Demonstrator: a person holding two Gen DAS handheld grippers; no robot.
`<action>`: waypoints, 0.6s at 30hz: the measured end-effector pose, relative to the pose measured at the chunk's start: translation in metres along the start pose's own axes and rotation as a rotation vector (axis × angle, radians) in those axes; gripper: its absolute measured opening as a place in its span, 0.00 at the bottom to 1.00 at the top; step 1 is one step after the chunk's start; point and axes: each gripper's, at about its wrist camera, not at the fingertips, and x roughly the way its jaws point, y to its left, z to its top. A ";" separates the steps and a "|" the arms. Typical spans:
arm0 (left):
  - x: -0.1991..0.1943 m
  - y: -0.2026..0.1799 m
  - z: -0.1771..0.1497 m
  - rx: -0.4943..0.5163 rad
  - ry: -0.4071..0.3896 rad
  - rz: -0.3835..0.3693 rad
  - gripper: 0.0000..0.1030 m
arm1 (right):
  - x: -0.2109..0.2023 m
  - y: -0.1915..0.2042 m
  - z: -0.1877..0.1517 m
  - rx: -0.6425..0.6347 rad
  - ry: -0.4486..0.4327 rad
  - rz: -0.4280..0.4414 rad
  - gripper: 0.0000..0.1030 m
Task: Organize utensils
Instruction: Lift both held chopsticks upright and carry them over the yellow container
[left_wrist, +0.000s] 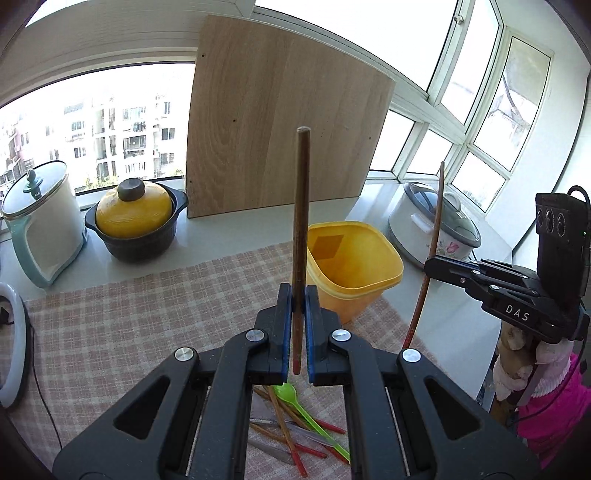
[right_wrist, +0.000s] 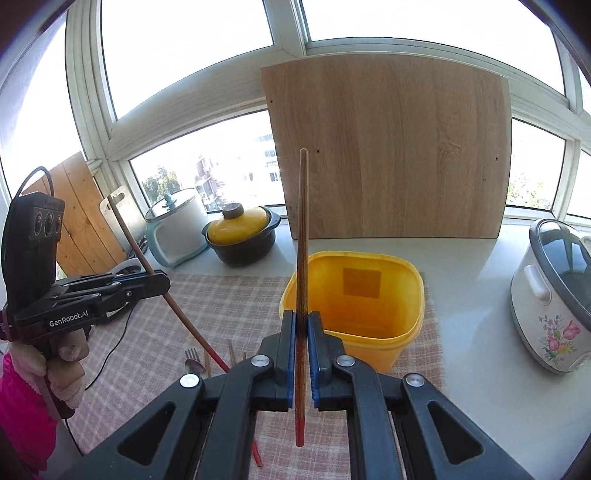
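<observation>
My left gripper (left_wrist: 299, 297) is shut on a brown chopstick with a red end (left_wrist: 301, 206), held upright above the checked cloth. My right gripper (right_wrist: 302, 323) is shut on a second brown chopstick (right_wrist: 302, 236), also upright, just in front of the empty yellow tub (right_wrist: 354, 306). The tub also shows in the left wrist view (left_wrist: 354, 266), right of my left gripper. The right gripper (left_wrist: 430, 267) with its chopstick (left_wrist: 432, 240) shows at the right of the left wrist view. The left gripper (right_wrist: 162, 284) shows at the left of the right wrist view. More chopsticks, a green spoon (left_wrist: 291, 397) and metal cutlery lie on the cloth below.
A wooden board (left_wrist: 280, 136) leans on the window behind the tub. A yellow-lidded black pot (left_wrist: 135, 218) and a white kettle (left_wrist: 40, 221) stand at the back left. A white rice cooker (right_wrist: 554, 291) stands at the right. A fork and spoon (right_wrist: 194, 363) lie on the cloth.
</observation>
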 end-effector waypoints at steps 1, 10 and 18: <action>-0.002 -0.001 0.003 0.003 -0.009 -0.003 0.04 | -0.003 -0.002 0.006 -0.001 -0.017 -0.005 0.04; -0.005 -0.014 0.038 0.008 -0.083 -0.034 0.04 | -0.007 -0.015 0.043 0.004 -0.115 -0.065 0.04; 0.009 -0.030 0.061 0.027 -0.113 -0.055 0.04 | 0.002 -0.037 0.061 0.045 -0.154 -0.108 0.04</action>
